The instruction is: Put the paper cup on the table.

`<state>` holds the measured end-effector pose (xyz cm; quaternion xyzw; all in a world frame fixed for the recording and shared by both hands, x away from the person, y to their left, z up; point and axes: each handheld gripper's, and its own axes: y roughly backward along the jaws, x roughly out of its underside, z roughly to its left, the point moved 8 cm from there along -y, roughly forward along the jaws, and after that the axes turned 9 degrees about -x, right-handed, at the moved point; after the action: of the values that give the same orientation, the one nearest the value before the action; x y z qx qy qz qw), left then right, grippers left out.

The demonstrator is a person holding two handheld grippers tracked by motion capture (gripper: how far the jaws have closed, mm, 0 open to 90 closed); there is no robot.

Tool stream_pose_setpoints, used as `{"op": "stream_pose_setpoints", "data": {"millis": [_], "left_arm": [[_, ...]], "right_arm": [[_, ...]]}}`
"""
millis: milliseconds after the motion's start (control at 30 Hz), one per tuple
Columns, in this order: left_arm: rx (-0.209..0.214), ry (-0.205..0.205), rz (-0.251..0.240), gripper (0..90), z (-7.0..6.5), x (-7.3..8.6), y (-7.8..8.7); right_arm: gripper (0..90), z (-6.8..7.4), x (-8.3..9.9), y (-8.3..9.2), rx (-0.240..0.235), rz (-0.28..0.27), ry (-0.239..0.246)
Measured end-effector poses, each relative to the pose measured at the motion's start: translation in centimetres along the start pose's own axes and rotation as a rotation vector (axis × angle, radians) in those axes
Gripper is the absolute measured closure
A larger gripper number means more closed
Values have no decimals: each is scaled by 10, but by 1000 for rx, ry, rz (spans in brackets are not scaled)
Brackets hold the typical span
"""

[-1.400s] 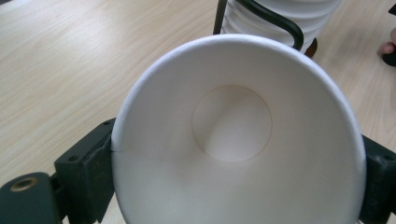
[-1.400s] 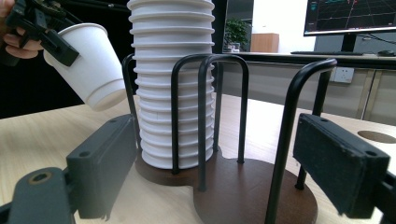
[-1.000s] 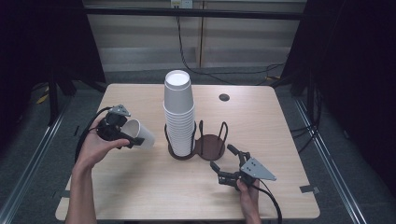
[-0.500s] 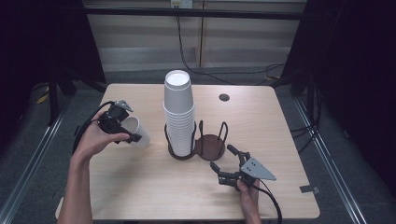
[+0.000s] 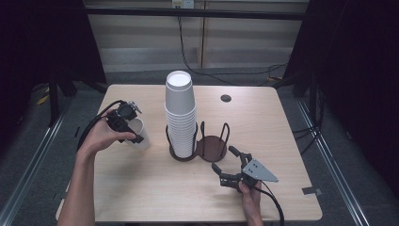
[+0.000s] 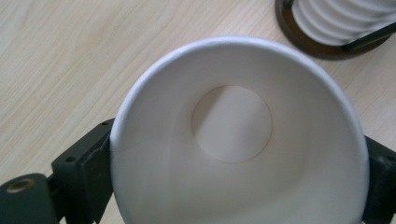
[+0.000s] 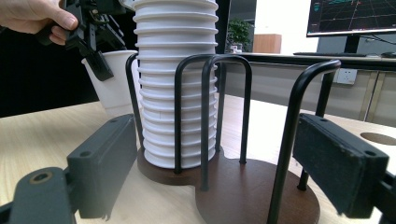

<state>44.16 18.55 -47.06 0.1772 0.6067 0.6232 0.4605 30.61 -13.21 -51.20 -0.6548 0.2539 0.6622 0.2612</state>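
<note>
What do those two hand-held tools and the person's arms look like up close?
Both tools are black. The left gripper trails a black cable that loops off the table's edge. The right gripper carries a grey three-cornered plate on top and a black cable; its jaws are thick, flat black blocks. The forearms are bare, with no sleeves showing.

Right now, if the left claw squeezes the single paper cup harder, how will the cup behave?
The paper cup would probably buckle: its rim already looks slightly out of round between the left claw. It seems empty, so likely very light. Set down carelessly it may tip, being tall with a small base.
</note>
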Motion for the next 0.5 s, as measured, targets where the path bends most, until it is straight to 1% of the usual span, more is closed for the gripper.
{"op": "stream_pose_setpoints", "data": {"millis": [100, 133, 167, 200, 267, 300, 333, 367, 433, 467, 500], "left_arm": [[-20, -5, 9, 78, 2, -3, -3], [-16, -8, 7, 78, 1, -4, -4], [-11, -15, 18, 77, 1, -3, -5], [-13, -19, 25, 76, 0, -3, -7], [-18, -13, 33, 75, 1, -3, -12], [-16, -22, 46, 73, 2, -2, -13], [-20, -18, 50, 72, 1, -1, -14], [-25, -28, 56, 71, 2, -1, -15], [-39, -27, 45, 68, 1, -3, -16], [-39, -36, 49, 67, 0, -3, -16], [-41, -31, 37, 65, -1, -4, -17]], "right_arm": [[133, 0, 0, 0, 1, 0, 0], [133, 0, 0, 0, 1, 0, 0], [133, 0, 0, 0, 2, 0, 0], [133, 0, 0, 0, 1, 0, 0], [133, 0, 0, 0, 3, 0, 0], [133, 0, 0, 0, 3, -1, 0], [133, 0, 0, 0, 0, 0, 0], [133, 0, 0, 0, 2, 0, 0], [133, 0, 0, 0, 1, 0, 0], [133, 0, 0, 0, 2, 0, 0], [133, 0, 0, 0, 2, 0, 0]]}}
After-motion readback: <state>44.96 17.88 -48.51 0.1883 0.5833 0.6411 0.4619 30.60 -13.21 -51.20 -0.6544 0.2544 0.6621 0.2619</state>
